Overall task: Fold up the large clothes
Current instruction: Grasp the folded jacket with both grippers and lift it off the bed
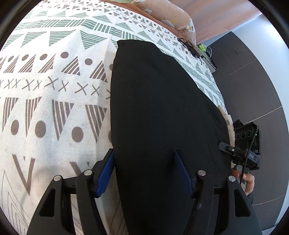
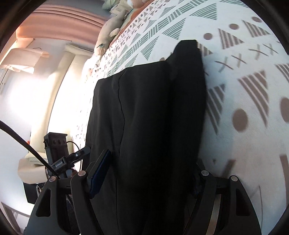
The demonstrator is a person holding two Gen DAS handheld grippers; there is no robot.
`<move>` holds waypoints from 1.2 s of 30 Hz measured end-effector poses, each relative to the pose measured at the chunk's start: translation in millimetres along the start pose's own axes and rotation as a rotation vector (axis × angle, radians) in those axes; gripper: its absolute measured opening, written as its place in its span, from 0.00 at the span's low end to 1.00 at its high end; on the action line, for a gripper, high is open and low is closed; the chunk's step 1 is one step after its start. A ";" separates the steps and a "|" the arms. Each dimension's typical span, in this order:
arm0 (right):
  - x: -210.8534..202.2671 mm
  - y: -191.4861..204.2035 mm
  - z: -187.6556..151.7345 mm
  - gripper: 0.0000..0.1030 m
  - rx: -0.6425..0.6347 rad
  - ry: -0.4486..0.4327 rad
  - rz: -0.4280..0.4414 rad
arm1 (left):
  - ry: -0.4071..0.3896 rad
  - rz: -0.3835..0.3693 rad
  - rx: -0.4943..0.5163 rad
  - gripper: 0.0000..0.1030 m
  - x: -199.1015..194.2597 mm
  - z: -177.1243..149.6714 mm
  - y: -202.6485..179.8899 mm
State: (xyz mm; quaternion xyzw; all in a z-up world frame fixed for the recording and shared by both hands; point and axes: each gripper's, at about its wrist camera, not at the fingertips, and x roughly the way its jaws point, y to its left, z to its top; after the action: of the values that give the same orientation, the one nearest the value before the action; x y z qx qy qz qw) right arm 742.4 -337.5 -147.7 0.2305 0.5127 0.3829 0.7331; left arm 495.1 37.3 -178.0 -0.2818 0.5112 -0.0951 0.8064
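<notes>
A large black garment [image 1: 159, 108] lies folded lengthwise on the patterned bedspread [image 1: 54, 90], stretching from the near edge toward the pillows. My left gripper [image 1: 144, 153] hangs over its near end with the jaws wide apart, the left blue pad at the cloth's left edge and the right pad over the cloth. My right gripper [image 2: 151, 159] is also spread wide over the same garment [image 2: 153, 108]; its left pad is off the cloth's left edge and its right finger is mostly hidden behind the cloth. The right gripper shows in the left wrist view [image 1: 247, 144] past the garment's right edge.
The bedspread [image 2: 243, 90] is white with green and brown triangles, dots and crosses. Pink pillows [image 1: 168, 12] lie at the head of the bed. Black glasses [image 1: 189, 47] rest near the bed's right edge. A stuffed toy [image 2: 110, 30] lies by the far edge. Dark floor [image 1: 261, 81] lies beyond the bed.
</notes>
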 end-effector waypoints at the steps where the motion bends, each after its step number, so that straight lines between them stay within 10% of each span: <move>1: 4.4 2.7 1.4 0.53 -0.011 -0.001 -0.025 | 0.000 0.010 0.003 0.55 -0.2 0.3 -1.2; 8: -7.4 41.4 -15.1 0.18 -0.117 -0.045 -0.103 | -0.052 0.006 0.058 0.26 -25.7 -5.5 -22.9; 36: -228.0 204.6 -214.2 0.13 -0.323 -0.440 -0.262 | -0.265 -0.137 0.277 0.19 -181.4 -77.5 -166.5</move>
State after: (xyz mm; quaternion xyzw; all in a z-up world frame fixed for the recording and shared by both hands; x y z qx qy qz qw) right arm 435.8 -408.2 54.1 0.1202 0.2994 0.3024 0.8969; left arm 366.2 -47.4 29.0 -0.2123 0.3621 -0.1814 0.8894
